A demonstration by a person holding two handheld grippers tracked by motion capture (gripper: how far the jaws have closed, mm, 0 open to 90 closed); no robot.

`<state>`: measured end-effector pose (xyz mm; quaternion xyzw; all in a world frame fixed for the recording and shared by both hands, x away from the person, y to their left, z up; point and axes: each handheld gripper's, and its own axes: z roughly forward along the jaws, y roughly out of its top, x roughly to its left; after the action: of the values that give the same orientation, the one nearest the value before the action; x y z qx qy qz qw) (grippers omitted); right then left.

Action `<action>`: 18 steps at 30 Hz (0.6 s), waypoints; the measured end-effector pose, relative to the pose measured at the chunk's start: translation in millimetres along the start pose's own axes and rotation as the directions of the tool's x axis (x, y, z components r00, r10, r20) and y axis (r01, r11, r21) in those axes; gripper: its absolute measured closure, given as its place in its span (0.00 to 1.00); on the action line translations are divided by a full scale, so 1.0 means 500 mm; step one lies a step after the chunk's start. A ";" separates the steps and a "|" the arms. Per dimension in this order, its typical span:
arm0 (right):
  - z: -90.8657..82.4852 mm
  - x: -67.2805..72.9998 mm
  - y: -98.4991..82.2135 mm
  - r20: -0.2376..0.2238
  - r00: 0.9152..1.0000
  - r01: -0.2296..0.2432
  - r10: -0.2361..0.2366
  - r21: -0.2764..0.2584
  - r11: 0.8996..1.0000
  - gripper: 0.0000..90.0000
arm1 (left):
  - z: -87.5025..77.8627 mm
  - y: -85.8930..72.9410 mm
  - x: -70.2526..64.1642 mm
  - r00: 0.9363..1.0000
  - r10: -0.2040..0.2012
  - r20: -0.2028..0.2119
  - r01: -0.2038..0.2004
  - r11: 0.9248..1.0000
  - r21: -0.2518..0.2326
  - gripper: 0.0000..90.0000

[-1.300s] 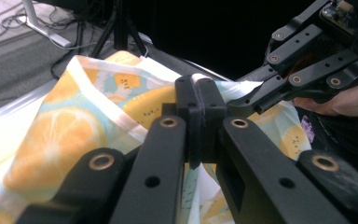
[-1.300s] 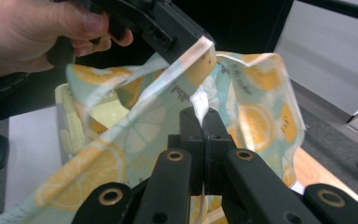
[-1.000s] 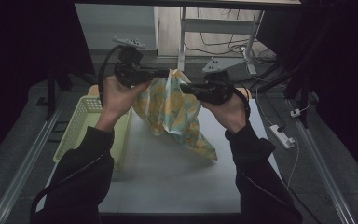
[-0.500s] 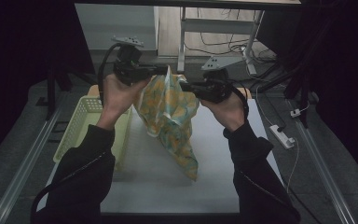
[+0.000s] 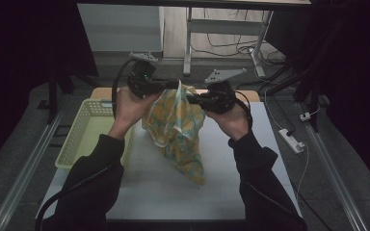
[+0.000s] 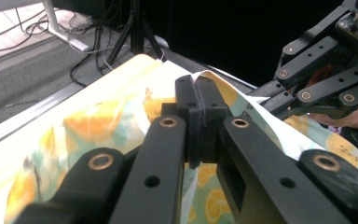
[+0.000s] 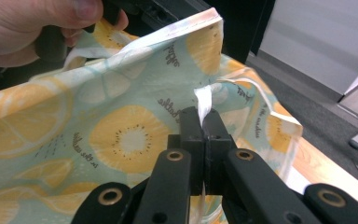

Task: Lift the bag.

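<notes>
Yellow-printed cloth [image 5: 176,127] hangs over the table [image 5: 221,187], pinched at its top edge by my left claw [image 5: 177,86] and right claw [image 5: 189,97], both clamped tight.

Basket [image 5: 89,132] blocks left; right tabletop [image 5: 265,144] free.

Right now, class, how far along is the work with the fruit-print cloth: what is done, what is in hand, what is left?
Done: both grippers have gripped the cloth. The left gripper and the right gripper are each shut on an edge of it. In hand: the cloth hangs between them above the table, its lower end touching the top. Left, probably: laying it flat or folding it; the basket may be its destination.
</notes>
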<state>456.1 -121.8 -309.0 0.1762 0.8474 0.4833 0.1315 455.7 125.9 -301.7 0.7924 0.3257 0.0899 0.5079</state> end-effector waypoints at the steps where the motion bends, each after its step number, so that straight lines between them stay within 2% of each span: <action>1: 0.004 -0.002 -0.005 -0.001 1.000 -0.003 0.003 0.004 1.000 0.99 | 0.005 -0.005 0.002 1.000 0.001 -0.004 -0.001 1.000 0.007 0.99; 9: 0.036 -0.013 -0.044 -0.002 1.000 -0.025 0.025 0.037 0.999 0.99 | 0.039 -0.052 0.025 1.000 -0.009 -0.022 0.010 0.999 0.043 0.98; 18: 0.069 -0.026 -0.082 -0.011 0.997 -0.077 0.078 0.075 0.994 0.98 | 0.073 -0.095 0.049 0.999 -0.028 -0.036 0.031 0.995 0.096 0.98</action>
<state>474.7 -119.9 -361.2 0.2103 0.8583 0.4572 0.1004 471.6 126.4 -364.1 0.8093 0.3502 0.0803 0.4647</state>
